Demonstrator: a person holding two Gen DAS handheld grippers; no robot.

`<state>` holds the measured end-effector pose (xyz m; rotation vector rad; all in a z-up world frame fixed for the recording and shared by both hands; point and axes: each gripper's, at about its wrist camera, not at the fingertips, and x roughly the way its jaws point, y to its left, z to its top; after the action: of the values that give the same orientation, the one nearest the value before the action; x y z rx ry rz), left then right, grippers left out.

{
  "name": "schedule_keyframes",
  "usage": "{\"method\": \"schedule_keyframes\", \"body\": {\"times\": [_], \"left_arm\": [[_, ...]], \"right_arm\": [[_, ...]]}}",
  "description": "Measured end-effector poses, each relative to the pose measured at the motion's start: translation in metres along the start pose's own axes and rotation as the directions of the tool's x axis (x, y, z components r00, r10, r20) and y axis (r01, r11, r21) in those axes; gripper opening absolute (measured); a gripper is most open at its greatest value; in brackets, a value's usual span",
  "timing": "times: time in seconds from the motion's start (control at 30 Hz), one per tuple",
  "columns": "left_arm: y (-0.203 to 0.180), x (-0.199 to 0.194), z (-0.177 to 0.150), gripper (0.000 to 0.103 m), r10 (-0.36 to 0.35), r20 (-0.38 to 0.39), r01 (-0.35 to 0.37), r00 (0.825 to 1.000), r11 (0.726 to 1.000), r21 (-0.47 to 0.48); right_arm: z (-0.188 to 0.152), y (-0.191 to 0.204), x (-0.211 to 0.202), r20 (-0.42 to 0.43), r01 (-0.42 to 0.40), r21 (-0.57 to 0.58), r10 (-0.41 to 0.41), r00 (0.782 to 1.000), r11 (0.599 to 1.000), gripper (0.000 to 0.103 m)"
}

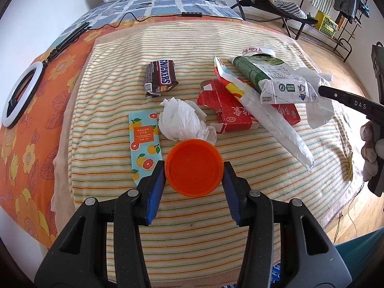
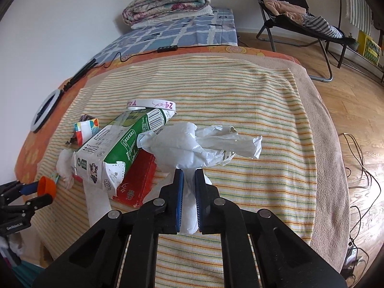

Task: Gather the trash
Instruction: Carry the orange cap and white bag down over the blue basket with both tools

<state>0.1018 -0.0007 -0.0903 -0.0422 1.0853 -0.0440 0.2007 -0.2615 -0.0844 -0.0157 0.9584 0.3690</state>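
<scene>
My left gripper [image 1: 194,170] is shut on an orange plastic lid [image 1: 194,166], held just above the striped towel [image 1: 216,48]. Beyond the lid lie a crumpled white tissue [image 1: 181,120], a fruit-print hand cream tube [image 1: 144,144], a Snickers wrapper [image 1: 160,76], a torn red carton [image 1: 230,112] and a green and white milk carton [image 1: 276,79]. My right gripper [image 2: 189,177] is shut on a crumpled white plastic wrapper [image 2: 199,144], to the right of the milk carton [image 2: 120,151] and red carton [image 2: 139,180]. The lid [image 2: 46,187] shows at the right wrist view's left edge.
A long white wrapper [image 1: 276,124] lies across the red carton. A white wristband [image 2: 151,104] sits behind the milk carton. A ring light [image 1: 21,96] and its cable rest on the orange sheet at left. A folding chair [image 2: 300,24] stands on the wooden floor.
</scene>
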Motion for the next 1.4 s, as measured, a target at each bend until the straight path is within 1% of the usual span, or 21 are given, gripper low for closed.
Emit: {"method": "schedule_keyframes", "body": {"times": [0.07,0.17,0.23,0.27,0.33,0.37,0.4,0.43,0.47,0.53,0.63,0.7,0.8,0.87,0.97,1.13,1.4], "left_arm": [[0.0,-0.003,0.0,0.048,-0.003,0.008,0.003,1.0,1.0,-0.002],[-0.002,-0.005,-0.001,0.048,-0.002,0.01,0.002,1.0,1.0,0.001],[-0.004,-0.006,-0.002,0.048,-0.003,0.011,0.003,1.0,1.0,0.006],[-0.005,-0.007,-0.003,0.048,-0.002,0.013,0.002,1.0,1.0,0.01],[-0.007,-0.009,-0.004,0.048,0.001,0.019,-0.002,1.0,1.0,0.017],[-0.007,-0.01,-0.004,0.048,0.003,0.022,-0.004,1.0,1.0,0.02],[-0.008,-0.011,-0.004,0.048,0.005,0.024,-0.005,1.0,1.0,0.02],[-0.008,-0.011,-0.004,0.048,0.004,0.025,-0.005,1.0,1.0,0.019],[-0.007,-0.012,-0.004,0.048,0.004,0.025,-0.004,1.0,1.0,0.018],[-0.006,-0.012,-0.003,0.048,0.006,0.027,-0.006,1.0,1.0,0.016],[-0.004,-0.012,-0.003,0.048,0.006,0.024,-0.006,1.0,1.0,0.01],[-0.002,-0.012,-0.004,0.048,0.007,0.024,-0.007,1.0,1.0,0.009],[-0.001,-0.014,-0.006,0.048,0.009,0.025,-0.009,1.0,1.0,0.008],[0.0,-0.018,-0.009,0.048,0.007,0.03,-0.008,1.0,1.0,0.01],[-0.001,-0.026,-0.016,0.048,0.001,0.038,-0.002,0.999,1.0,0.011],[-0.004,-0.043,-0.032,0.048,-0.006,0.051,0.004,0.999,1.0,0.024],[-0.016,-0.07,-0.069,0.048,-0.032,0.056,0.03,0.998,0.998,0.046]], "right_arm": [[0.001,-0.001,-0.006,0.014,-0.001,0.003,0.001,1.0,1.0,0.002],[0.001,-0.002,-0.01,0.018,-0.007,-0.003,0.007,1.0,1.0,0.001],[0.0,-0.004,-0.006,-0.005,-0.048,0.016,0.048,0.999,0.999,0.001],[-0.001,-0.006,-0.001,-0.028,-0.041,0.036,0.042,0.999,0.998,0.001],[-0.003,-0.009,0.01,-0.085,0.0,0.065,0.005,0.996,0.998,0.017],[-0.004,-0.01,0.015,-0.094,0.017,0.07,-0.01,0.996,0.997,0.041],[-0.005,-0.01,0.019,-0.091,0.028,0.07,-0.022,0.996,0.997,0.06],[-0.005,-0.01,0.024,-0.097,0.032,0.068,-0.026,0.995,0.997,0.064],[-0.004,-0.009,0.031,-0.112,0.031,0.065,-0.024,0.993,0.997,0.064],[-0.002,-0.007,0.04,-0.12,0.052,0.05,-0.046,0.992,0.997,0.064],[-0.001,-0.003,0.045,-0.108,0.08,0.005,-0.079,0.991,0.997,0.064],[0.0,-0.004,0.042,-0.1,0.068,0.009,-0.067,0.993,0.998,0.035],[-0.001,-0.004,0.031,-0.071,0.064,0.007,-0.064,0.995,0.998,0.027],[-0.004,0.0,0.019,-0.05,0.079,-0.019,-0.08,0.996,0.997,0.025],[-0.008,0.007,-0.001,-0.019,0.08,-0.043,-0.081,0.997,0.996,0.025],[-0.017,0.027,-0.042,0.027,0.036,-0.091,-0.034,0.999,0.995,0.025],[-0.061,0.07,-0.089,0.022,-0.051,-0.152,0.055,0.998,0.987,0.025]]}}
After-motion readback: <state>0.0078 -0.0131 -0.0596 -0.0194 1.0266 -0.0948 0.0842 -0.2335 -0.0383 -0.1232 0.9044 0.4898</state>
